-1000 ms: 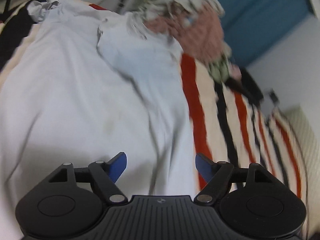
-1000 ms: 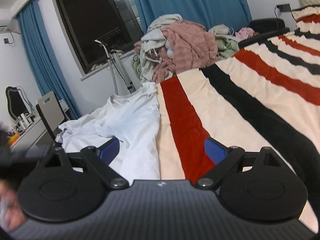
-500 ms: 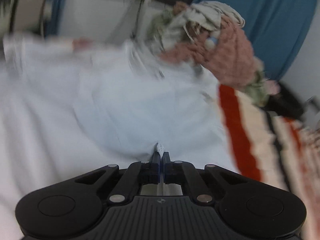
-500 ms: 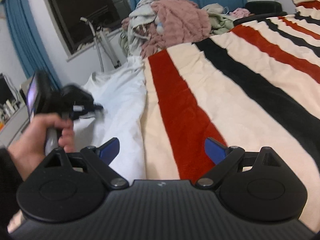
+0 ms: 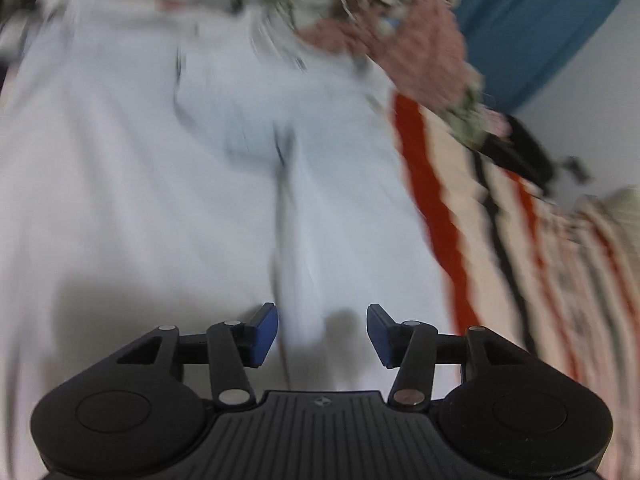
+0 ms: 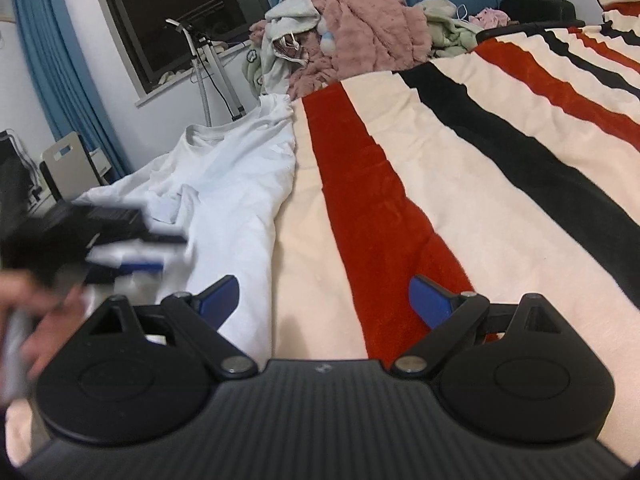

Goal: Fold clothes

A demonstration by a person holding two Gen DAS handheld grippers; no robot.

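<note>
While the left gripper hangs over the white T-shirt, its blue fingers are spread apart with nothing between them; this view is motion-blurred. The T-shirt lies flat along the left edge of the striped blanket, collar toward the window. The right gripper sits above the blanket's cream and red stripes, fingers spread wide and empty. A clothes pile rests at the blanket's far end.

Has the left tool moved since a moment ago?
Yes. The left tool has dropped lower over the white cotton T-shirt, away from the dark window, now open.
</note>
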